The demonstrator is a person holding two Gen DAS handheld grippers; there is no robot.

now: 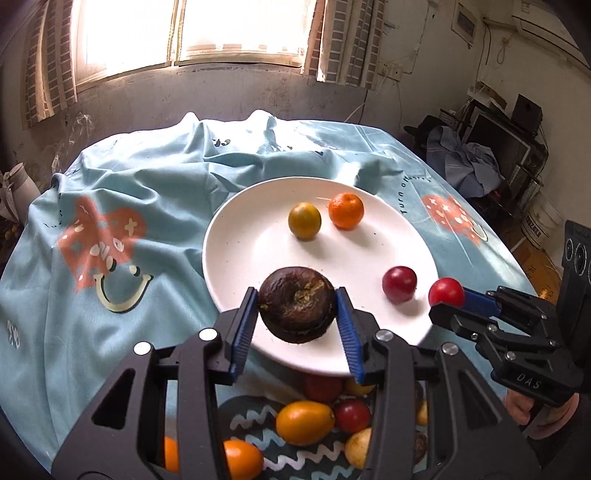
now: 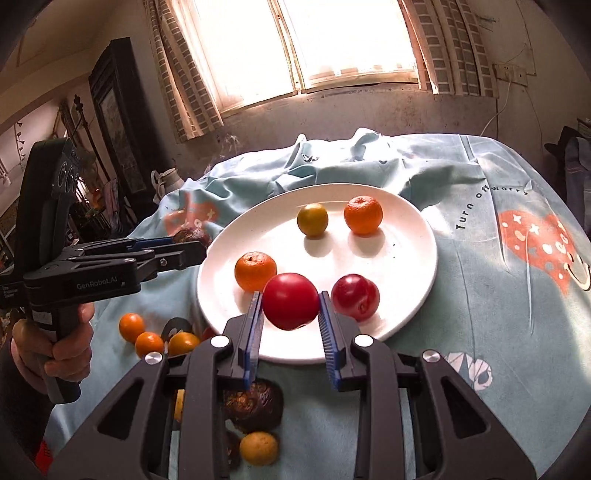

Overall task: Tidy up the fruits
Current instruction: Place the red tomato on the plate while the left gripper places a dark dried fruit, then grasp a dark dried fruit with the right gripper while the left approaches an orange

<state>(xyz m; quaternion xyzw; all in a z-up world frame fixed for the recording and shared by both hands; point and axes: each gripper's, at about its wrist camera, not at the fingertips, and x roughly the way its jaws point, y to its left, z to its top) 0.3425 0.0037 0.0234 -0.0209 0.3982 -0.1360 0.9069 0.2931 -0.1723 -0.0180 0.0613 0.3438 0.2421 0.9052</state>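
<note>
Above a white plate [image 1: 236, 236] on a table draped in pale blue cloth [image 1: 147, 177]: left gripper [image 1: 297, 306] clenched on a dark wrinkled fruit [image 1: 297, 302], right gripper [image 2: 290, 306] clamped on a smooth red fruit [image 2: 291, 301]. Already on the plate: a yellow-green fruit [image 2: 312, 219], two orange ones [image 2: 363, 215] [image 2: 255, 271] and a dark red plum [image 2: 355, 297]. More loose fruit [image 2: 147, 334] on the cloth near the plate's front edge, partly hidden behind the grippers.

bright window [image 1: 192, 33], checked curtains [image 2: 184, 92], blue tablecloth [image 1: 147, 177]
</note>
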